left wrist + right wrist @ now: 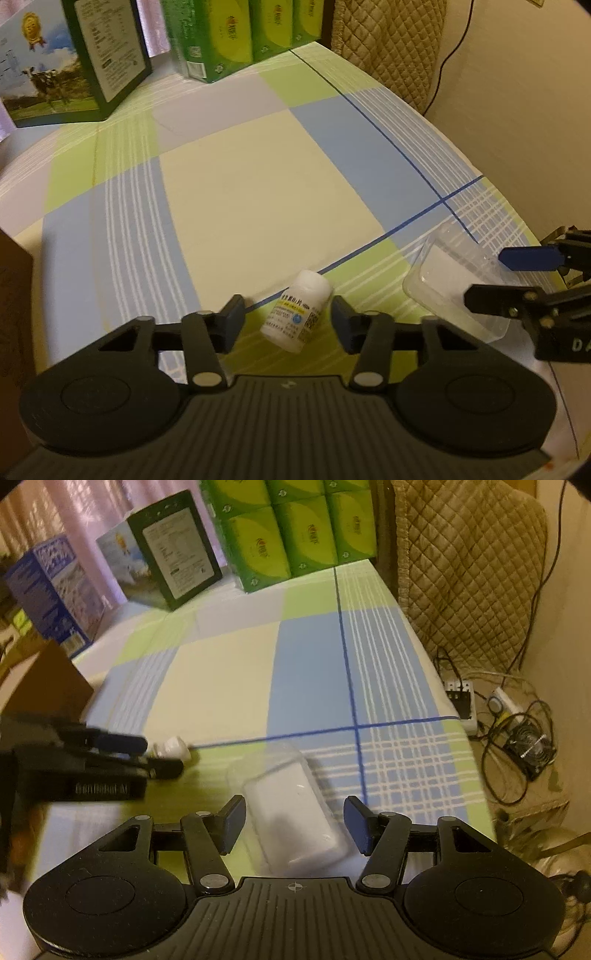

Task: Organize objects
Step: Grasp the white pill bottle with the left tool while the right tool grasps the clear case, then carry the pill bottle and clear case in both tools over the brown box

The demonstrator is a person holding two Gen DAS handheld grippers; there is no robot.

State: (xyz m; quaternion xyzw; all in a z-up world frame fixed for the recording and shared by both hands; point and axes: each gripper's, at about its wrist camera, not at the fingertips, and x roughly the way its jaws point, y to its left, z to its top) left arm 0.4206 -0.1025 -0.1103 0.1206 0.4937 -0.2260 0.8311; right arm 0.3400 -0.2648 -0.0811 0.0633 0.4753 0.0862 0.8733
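One checked tablecloth (258,184), boxes (295,535) behind

I see a white bottle (295,312) with a yellow-striped label on the table's (240,192) blue, green and cream checks.

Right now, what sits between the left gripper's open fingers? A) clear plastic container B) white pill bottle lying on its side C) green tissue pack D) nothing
B: in the left wrist view the white pill bottle lies on its side on the checked tablecloth, between the open fingers of the left gripper, neither pad touching it; the clear plastic container sits between the right gripper fingers instead.
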